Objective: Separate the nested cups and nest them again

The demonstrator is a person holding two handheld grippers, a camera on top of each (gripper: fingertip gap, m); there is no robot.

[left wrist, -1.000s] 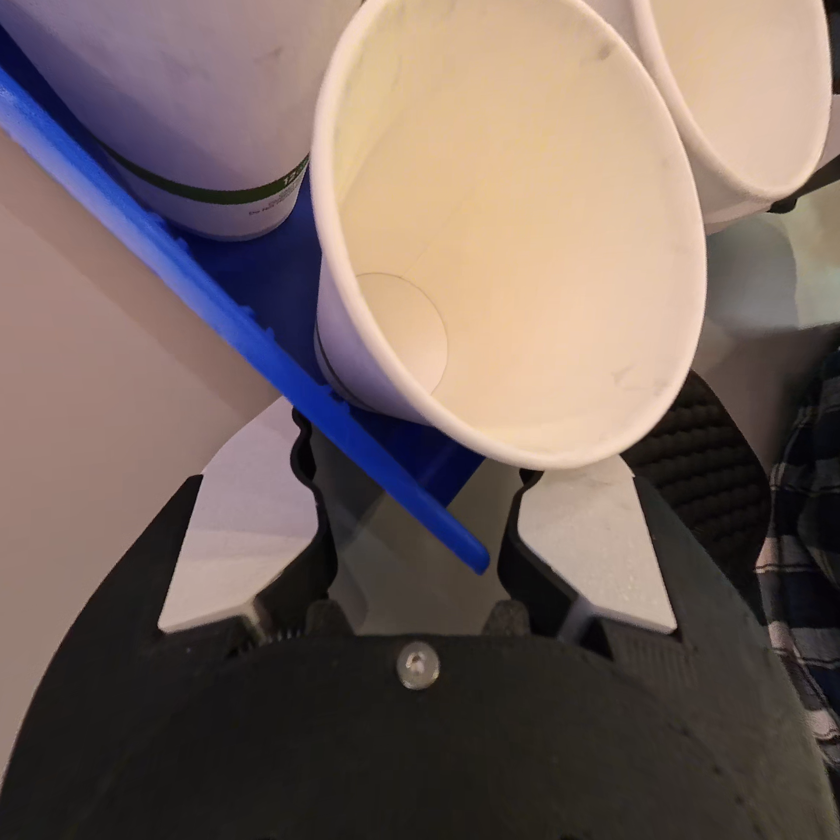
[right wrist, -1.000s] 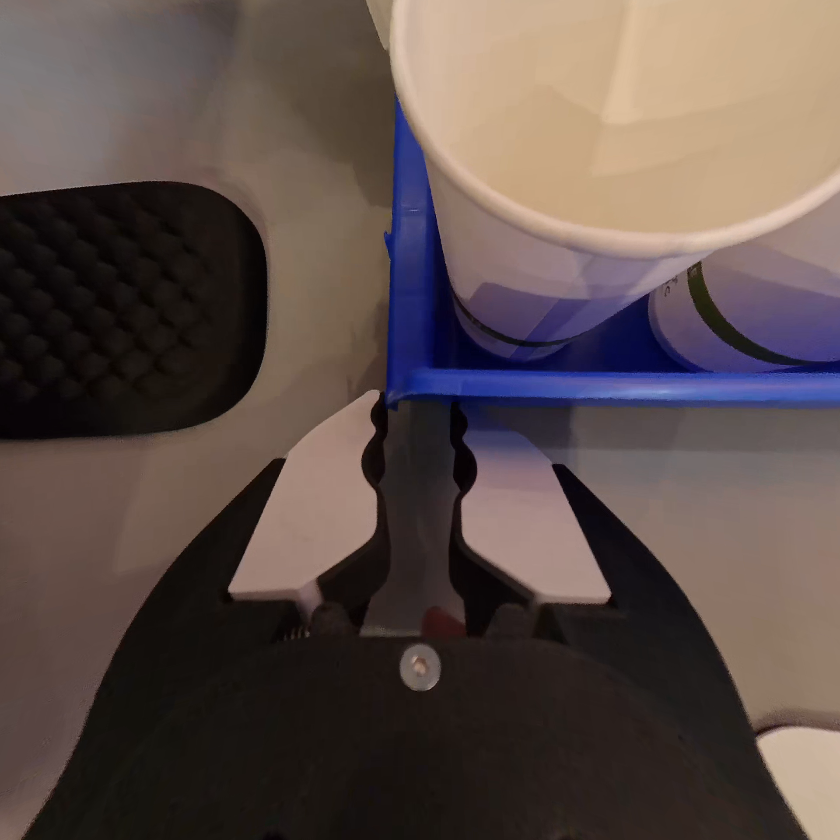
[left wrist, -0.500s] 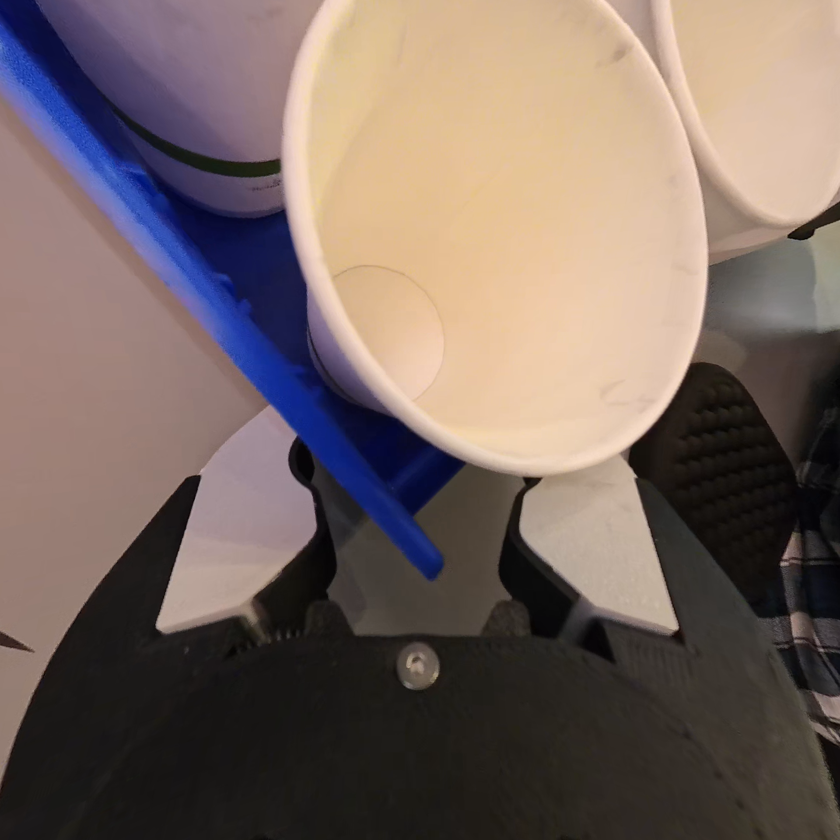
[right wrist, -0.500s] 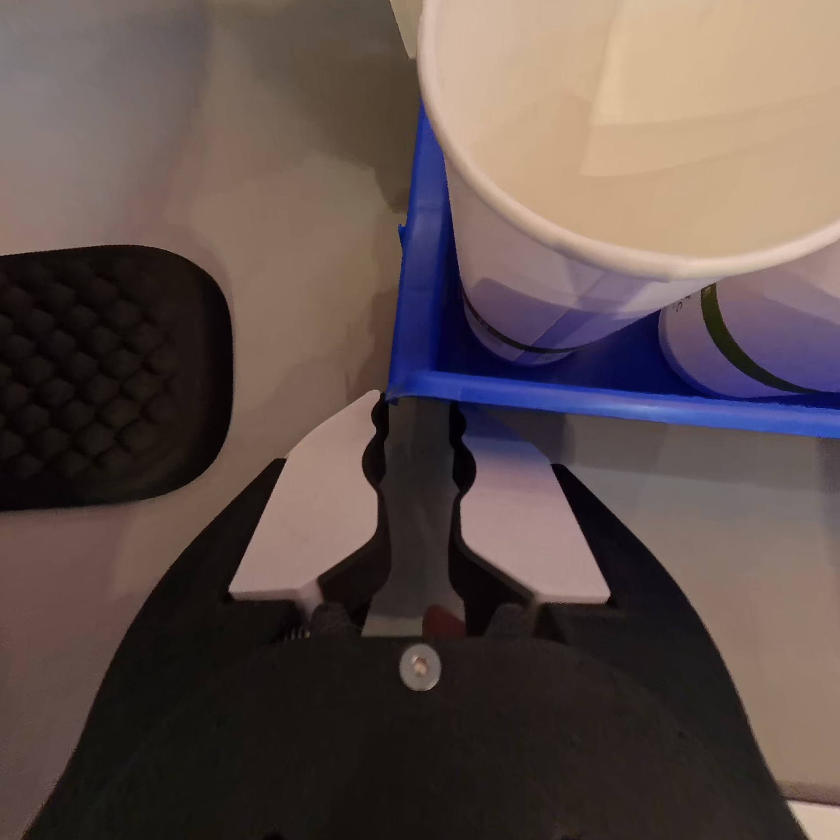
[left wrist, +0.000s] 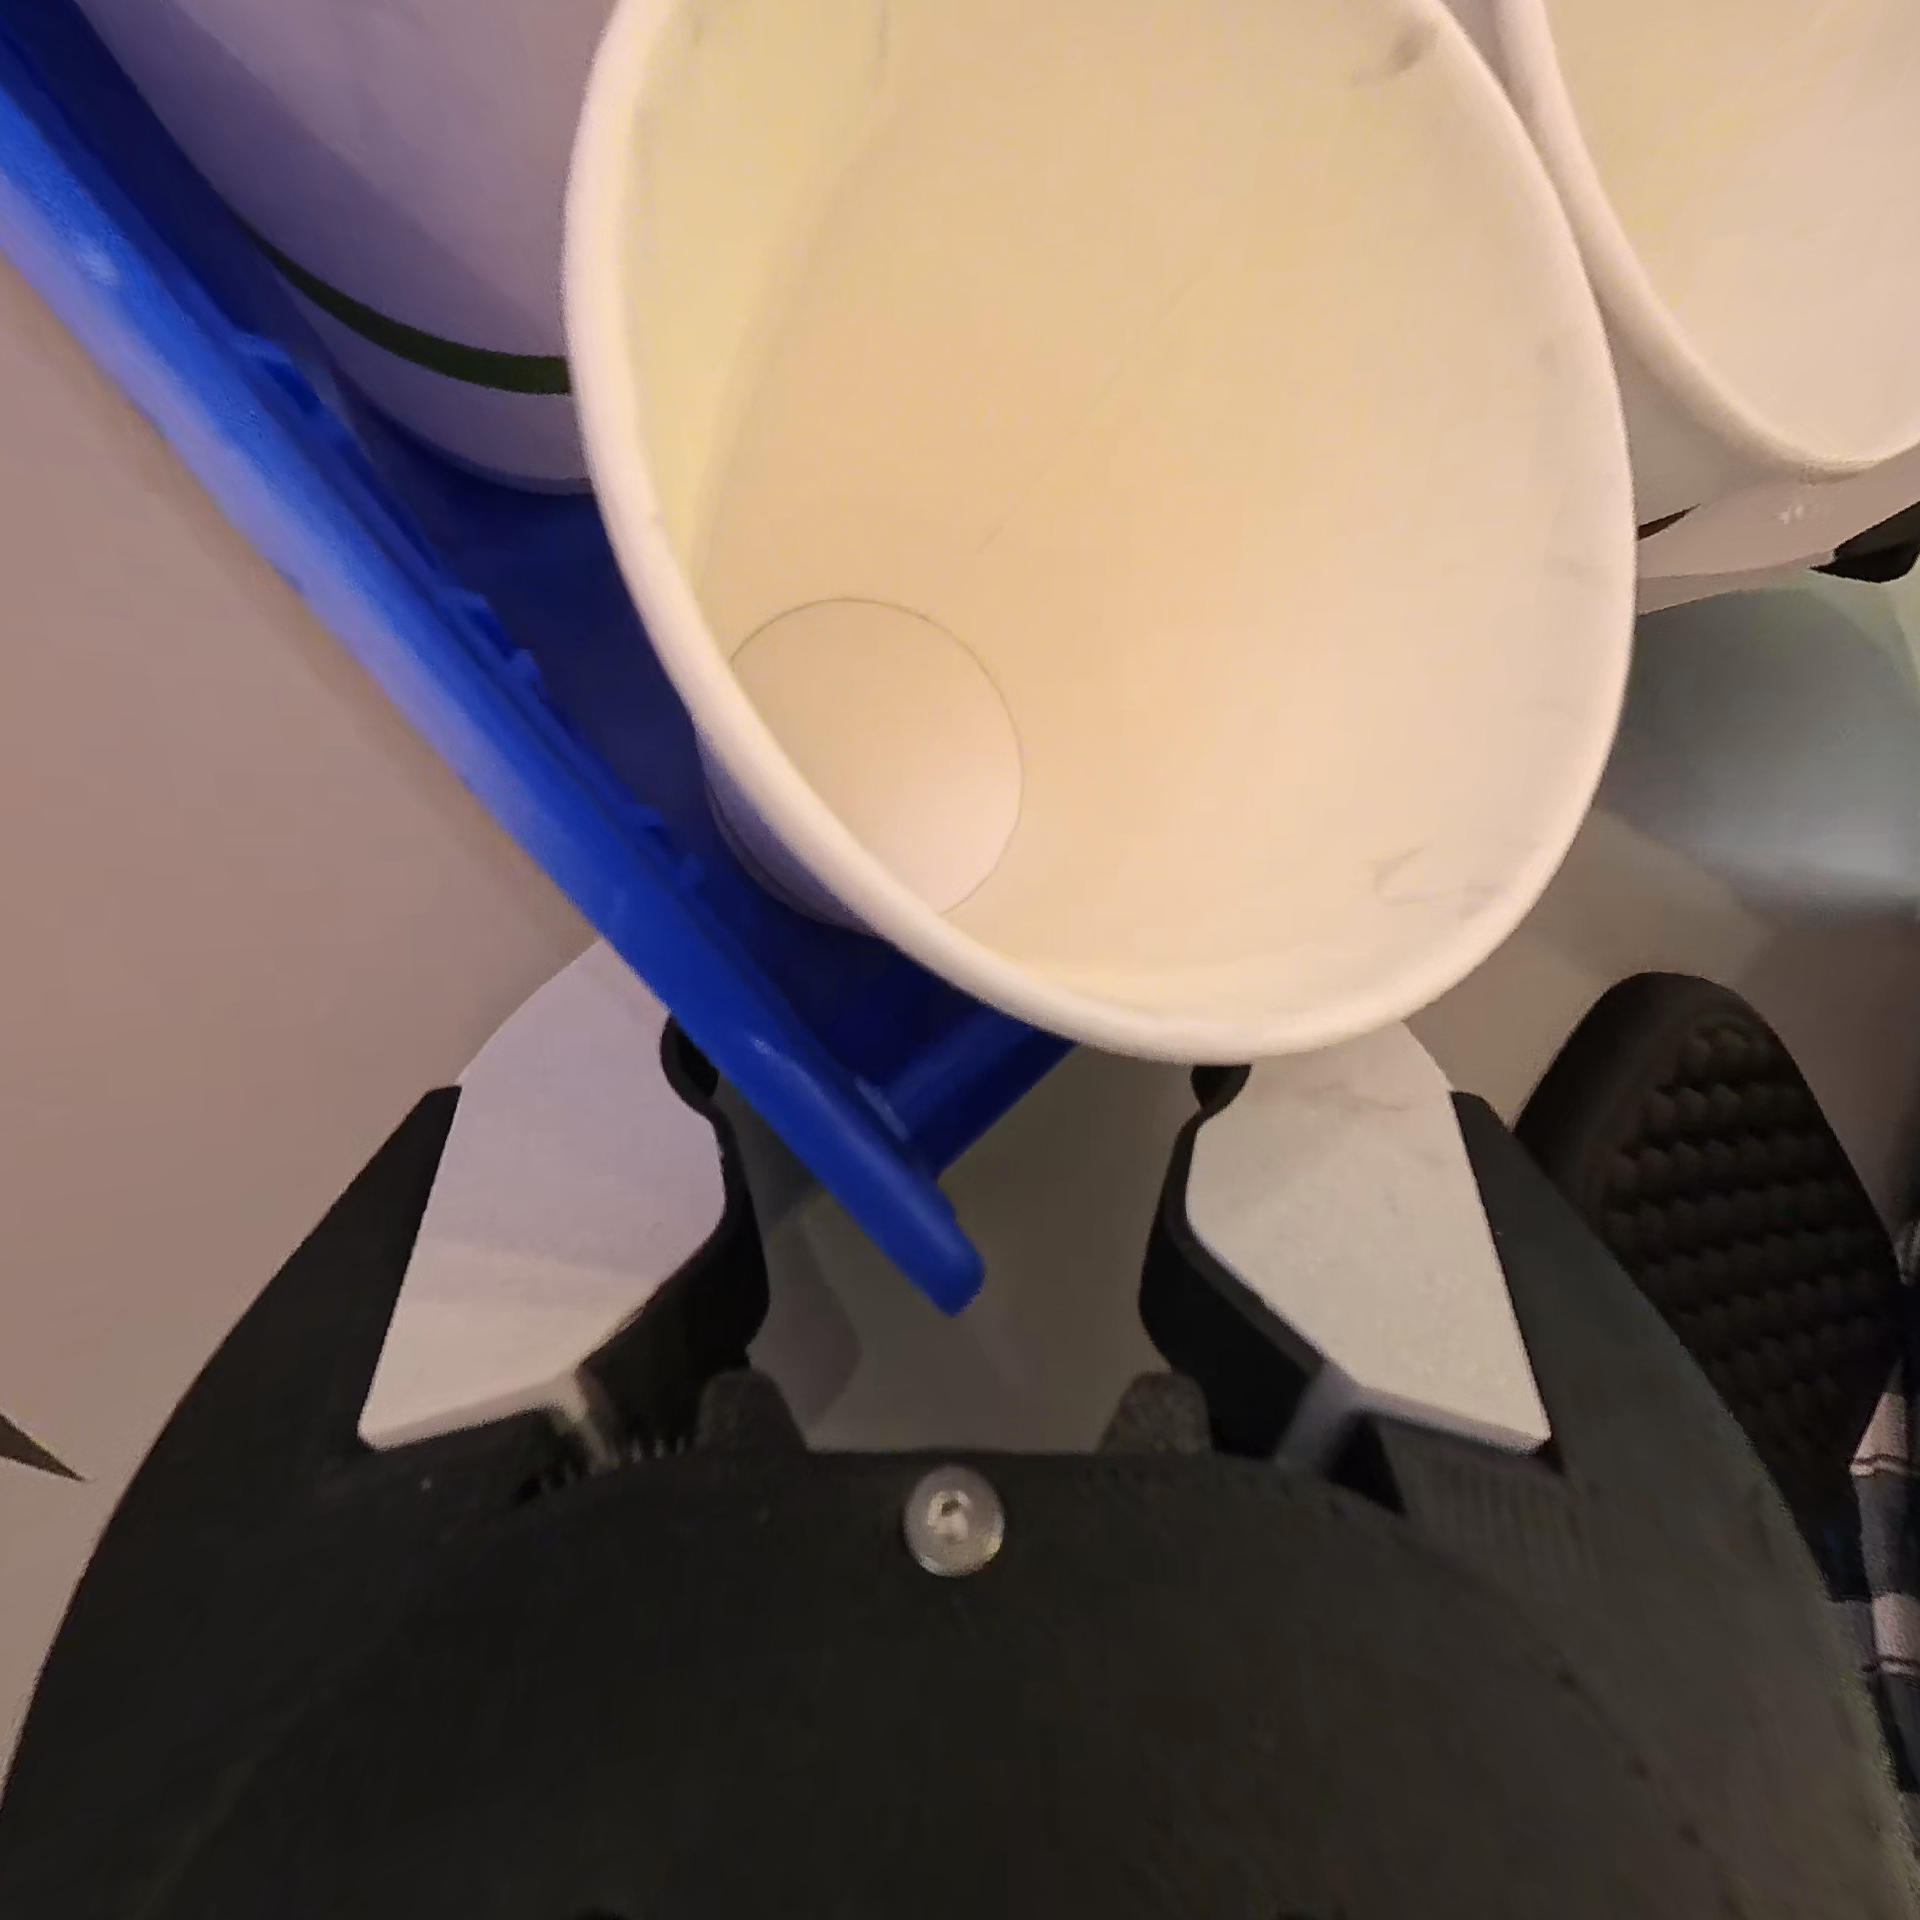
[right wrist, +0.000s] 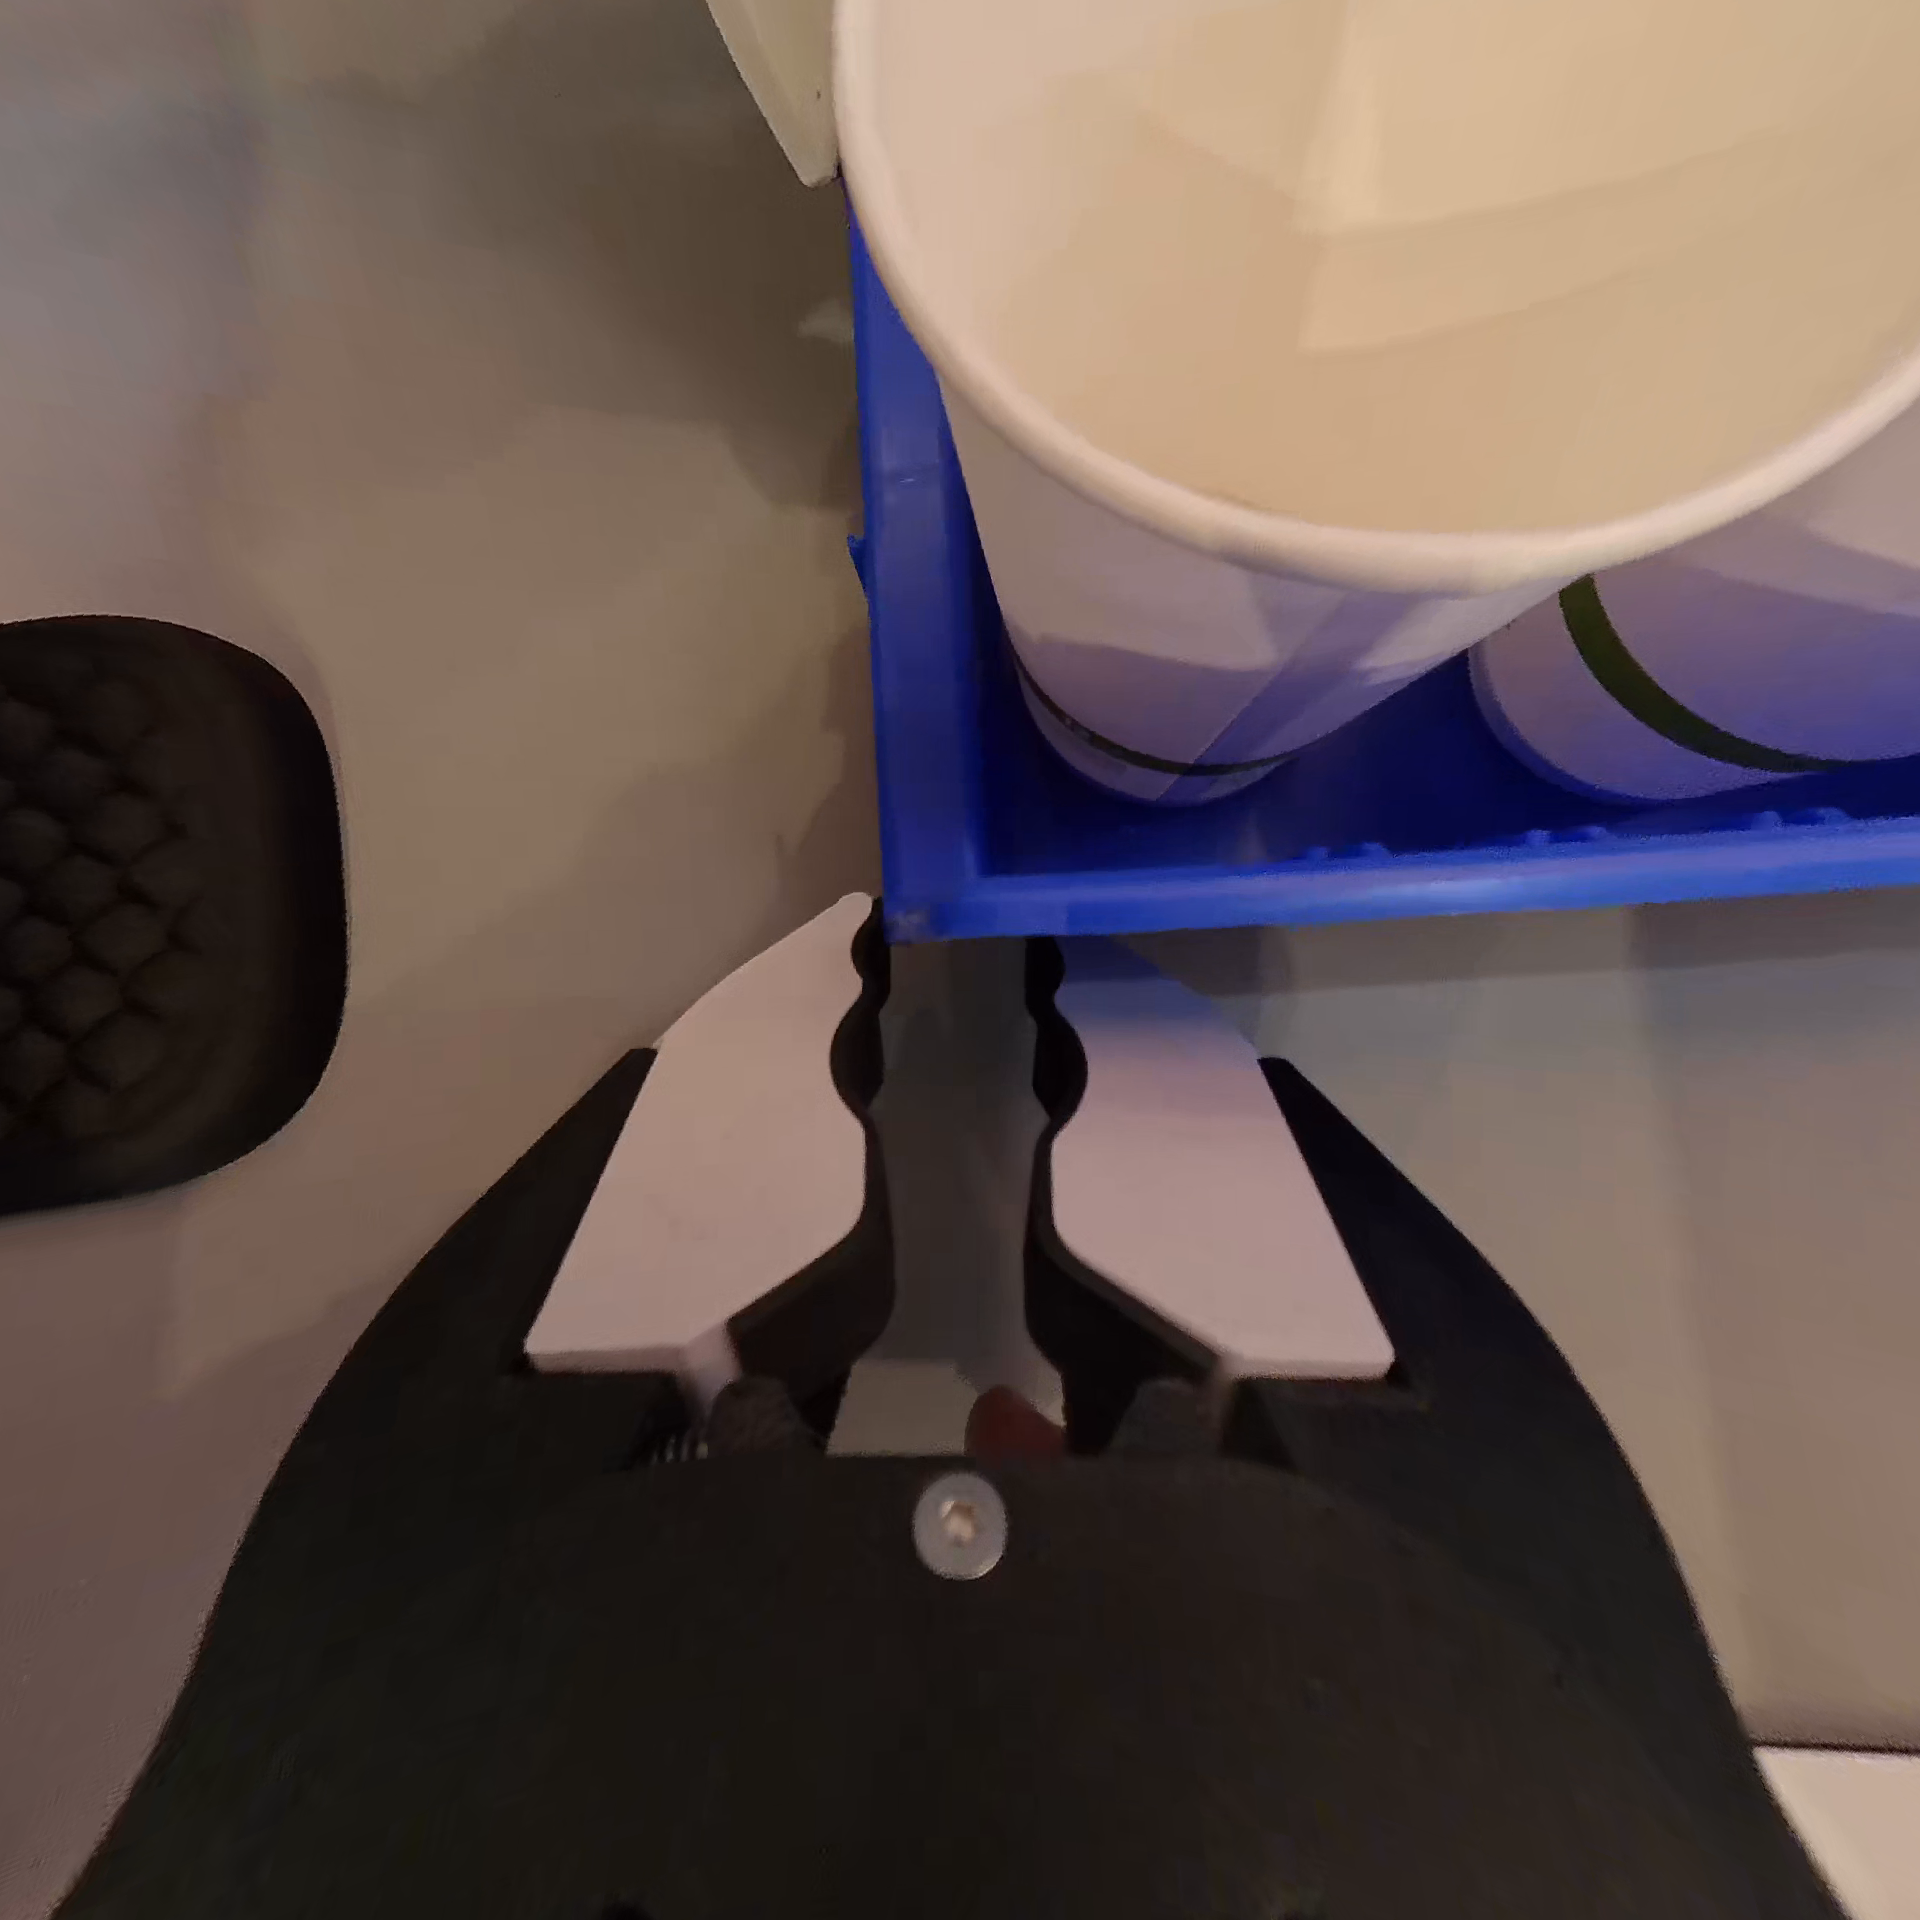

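Note:
Several white paper cups stand in a blue tray (left wrist: pixel 436 665). In the left wrist view the nearest cup (left wrist: pixel 1195 520) leans toward me, with another cup (left wrist: pixel 343 208) at the upper left and a third (left wrist: pixel 1766 239) at the upper right. My left gripper (left wrist: pixel 951 1070) is open wide. The tray's corner lies between its fingers and the near cup's rim is just above them, and neither pad touches anything. In the right wrist view my right gripper (right wrist: pixel 954 935) has a narrow gap with only table showing in it. Its tips sit at the tray's corner (right wrist: pixel 925 914), below a cup (right wrist: pixel 1403 312).
A black textured pad lies on the grey table, right of the tray in the left wrist view (left wrist: pixel 1714 1195) and at the left in the right wrist view (right wrist: pixel 135 914). Plaid cloth (left wrist: pixel 1891 1455) shows at the right edge. A white object (right wrist: pixel 1839 1818) is at the bottom right. My right tips are roughly 20 centimeters from the white object (right wrist: pixel 1839 1818).
In the left wrist view the tray corner has slid left between the fingers and the near cup looms larger. In the right wrist view the pad has drifted downward. Neither gripper's fingers have moved.

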